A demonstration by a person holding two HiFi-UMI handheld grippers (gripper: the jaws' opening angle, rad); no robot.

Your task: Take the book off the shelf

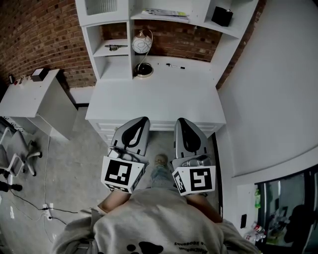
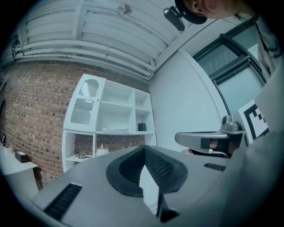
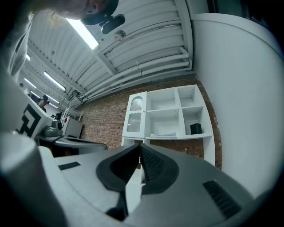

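Jaws together, left gripper [image 1: 143,119], right gripper [image 1: 180,120], flat book [image 1: 166,13], white shelf [image 1: 202,12]

My right gripper [image 3: 140,150]: jaws pressed together, nothing between them. Ahead of me: one white shelf unit [image 3: 163,101] against a brick wall [image 3: 102,122]; one book [image 3: 162,134] lying flat in a middle compartment; one black box [image 3: 195,128] in the compartment to its right.

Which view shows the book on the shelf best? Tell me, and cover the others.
The head view: the book lies flat on the shelf, its cover seen from above. Both gripper views show the book only edge-on, a thin pale sliver far off.
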